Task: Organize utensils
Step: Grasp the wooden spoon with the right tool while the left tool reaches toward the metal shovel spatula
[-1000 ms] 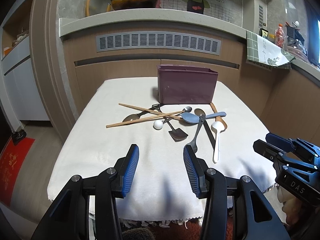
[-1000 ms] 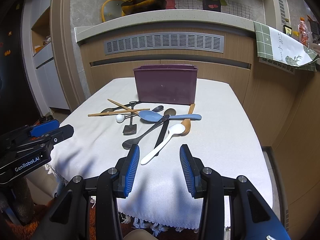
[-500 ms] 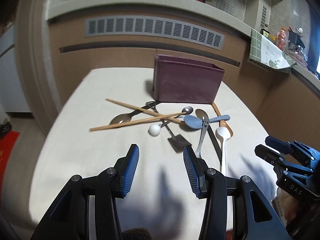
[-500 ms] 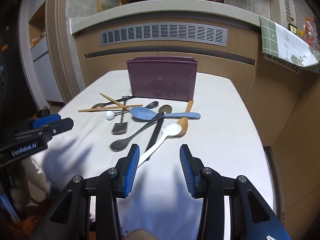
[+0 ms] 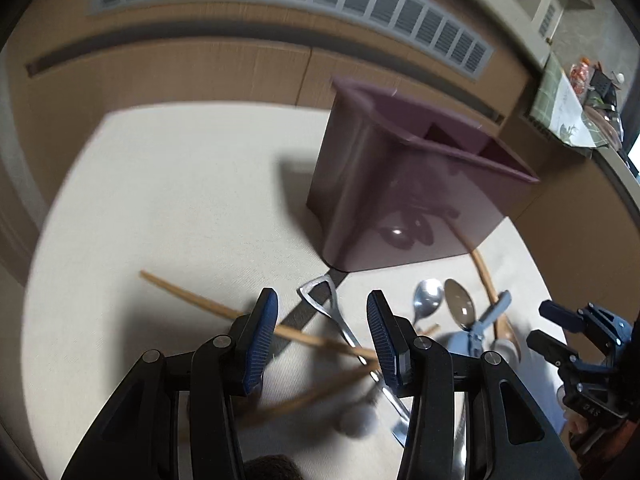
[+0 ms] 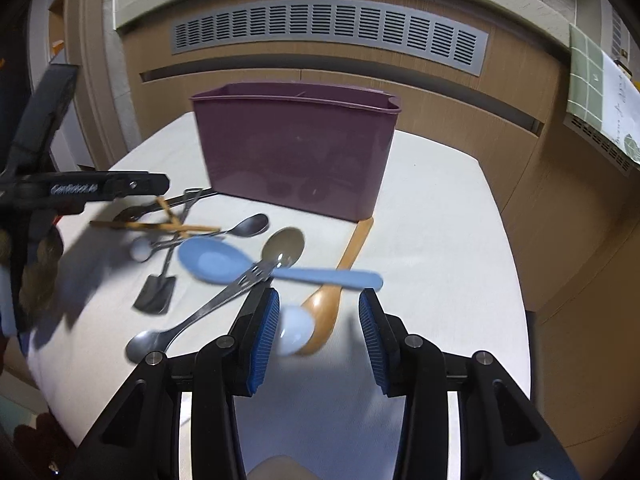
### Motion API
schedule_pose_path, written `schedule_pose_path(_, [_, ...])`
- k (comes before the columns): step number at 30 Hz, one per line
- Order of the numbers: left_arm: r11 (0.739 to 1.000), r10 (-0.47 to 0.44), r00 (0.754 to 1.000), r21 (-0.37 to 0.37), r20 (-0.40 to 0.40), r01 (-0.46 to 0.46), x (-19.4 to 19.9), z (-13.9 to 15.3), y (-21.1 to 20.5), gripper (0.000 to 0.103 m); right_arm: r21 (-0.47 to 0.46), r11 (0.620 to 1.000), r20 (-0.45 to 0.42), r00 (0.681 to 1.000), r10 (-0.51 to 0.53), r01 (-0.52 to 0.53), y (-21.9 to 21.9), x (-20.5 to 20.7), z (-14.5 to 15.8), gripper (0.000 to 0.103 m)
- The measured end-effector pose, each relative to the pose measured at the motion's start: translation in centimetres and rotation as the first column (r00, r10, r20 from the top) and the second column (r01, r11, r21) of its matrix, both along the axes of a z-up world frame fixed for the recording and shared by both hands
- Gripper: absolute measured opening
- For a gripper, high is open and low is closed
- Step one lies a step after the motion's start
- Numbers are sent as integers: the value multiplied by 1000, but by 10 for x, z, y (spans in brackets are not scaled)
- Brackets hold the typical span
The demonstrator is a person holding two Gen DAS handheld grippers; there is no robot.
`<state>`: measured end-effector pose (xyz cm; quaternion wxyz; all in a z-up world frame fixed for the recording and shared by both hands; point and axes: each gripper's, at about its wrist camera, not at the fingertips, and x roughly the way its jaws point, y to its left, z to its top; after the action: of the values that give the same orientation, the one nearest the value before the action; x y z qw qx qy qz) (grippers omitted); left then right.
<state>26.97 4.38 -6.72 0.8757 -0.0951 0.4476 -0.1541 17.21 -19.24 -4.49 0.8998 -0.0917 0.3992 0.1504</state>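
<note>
**A:** Utensils first: where are they, and what have the fingers got?

**B:** Nothing yet. The right gripper (image 6: 316, 332) has its fingers (image 6: 264, 330) spread apart, empty, low over the white spoon (image 6: 295, 336), whose bowl lies just inside the left finger. The left gripper (image 5: 323, 334) is also spread and empty, above the crossing of the two chopsticks (image 5: 208, 306) and the shovel-shaped spoon (image 5: 326, 300). Everything lies loose on the table (image 6: 432, 216) in front of the purple caddy (image 6: 296, 152).

**A:** How should the pick go?

**B:** I'd say centre the right fingers across the white spoon's handle, not its rounded bowl, and close only once both pads straddle it. The wooden spoon (image 6: 340, 276) touches it, so lift straight up to avoid dragging the neighbour. On the left, take one chopstick at a time, away from the crossing.

**A:** Count?

**B:** One caddy, with dividers inside. Two chopsticks. One blue spoon (image 6: 224, 262), one white, one wooden, one shovel-shaped. Three metal spoons I can make out in front of the caddy; blur may hide another.
</note>
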Motion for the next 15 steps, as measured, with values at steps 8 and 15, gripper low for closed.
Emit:
schedule_pose_path(8, [998, -54, 997, -33, -52, 52, -8, -17, -5, 47, 41, 997, -75, 995, -60, 63, -19, 49, -6, 37])
schedule_pose_path(15, [998, -47, 997, -52, -59, 44, -48, -18, -15, 47, 2, 992, -135, 983, -125, 126, -13, 85, -24, 37])
